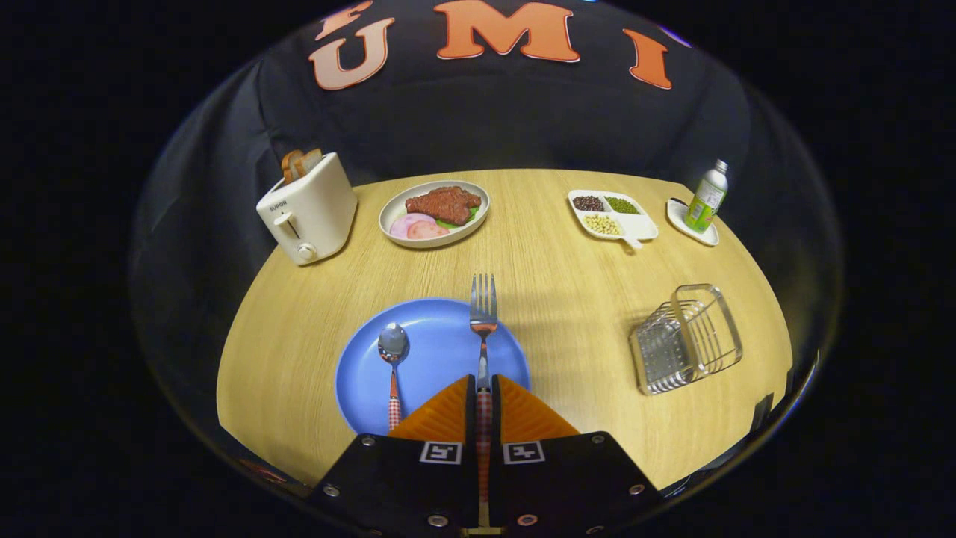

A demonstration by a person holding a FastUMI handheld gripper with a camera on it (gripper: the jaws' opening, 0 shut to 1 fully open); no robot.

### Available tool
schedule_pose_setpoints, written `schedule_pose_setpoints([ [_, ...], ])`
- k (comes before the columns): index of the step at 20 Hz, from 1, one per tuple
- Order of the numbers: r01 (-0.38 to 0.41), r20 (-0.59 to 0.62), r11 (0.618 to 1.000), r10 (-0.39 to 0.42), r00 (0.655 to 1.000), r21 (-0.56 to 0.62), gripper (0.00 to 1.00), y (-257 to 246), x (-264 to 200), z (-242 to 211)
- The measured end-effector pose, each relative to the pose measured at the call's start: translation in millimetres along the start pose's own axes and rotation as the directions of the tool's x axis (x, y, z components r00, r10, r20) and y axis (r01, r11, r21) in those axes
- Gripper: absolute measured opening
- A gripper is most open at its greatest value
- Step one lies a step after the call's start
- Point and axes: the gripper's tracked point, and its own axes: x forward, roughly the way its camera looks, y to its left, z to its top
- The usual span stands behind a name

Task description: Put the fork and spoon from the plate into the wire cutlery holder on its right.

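Pinching the fork (483, 317) handle, seemingly lifted, the gripper (484, 388) hovers over the wooden table (567, 299).

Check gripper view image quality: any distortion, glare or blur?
Gripper view: strong fisheye bend, the round table edge bowing. Specular glare on spoon bowl and wire holder. Soft shadows beside toaster. Focus sharp on the fork, its handle clamped between the gripper fingers.
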Motion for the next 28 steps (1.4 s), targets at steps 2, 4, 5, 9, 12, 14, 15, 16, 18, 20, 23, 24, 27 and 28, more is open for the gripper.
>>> schedule_pose_setpoints([
  [2, 0.004, -0.011, 1.000, -0.004, 1.000, 0.013, 0.06, -24, -18, 9],
  [4, 0.016, -0.008, 1.000, -0.016, 1.000, 0.022, 0.06, -54, -34, 23],
  [5, 0.019, -0.009, 0.999, -0.019, 1.000, 0.028, 0.06, -70, -41, 28],
  [9, 0.023, -0.078, 0.997, -0.018, 0.997, 0.068, 0.06, -126, -60, 33],
  [12, 0.032, -0.158, 0.999, -0.028, 0.987, 0.021, 0.06, -164, -63, 28],
  [14, 0.014, -0.239, 1.000, -0.018, 0.971, -0.016, 0.06, -175, -63, 16],
  [15, 0.006, -0.274, 0.999, -0.016, 0.962, -0.036, 0.06, -179, -62, 11],
  [16, -0.008, -0.310, 0.998, -0.013, 0.951, -0.066, 0.06, -181, -63, 4],
  [18, -0.049, -0.372, 0.990, -0.004, 0.928, -0.133, 0.06, -183, -62, -4],
  [20, -0.077, -0.432, 0.978, -0.015, 0.902, -0.195, 0.06, -189, -60, -10],
  [23, -0.093, -0.502, 0.959, -0.056, 0.863, -0.267, 0.06, -200, -50, -6],
  [24, -0.100, -0.522, 0.956, -0.063, 0.851, -0.277, 0.06, -202, -46, -4],
  [27, -0.136, -0.607, 0.953, -0.058, 0.793, -0.270, 0.06, -204, -38, -9],
  [28, -0.141, -0.632, 0.954, -0.060, 0.773, -0.263, 0.06, -205, -36, -10],
])
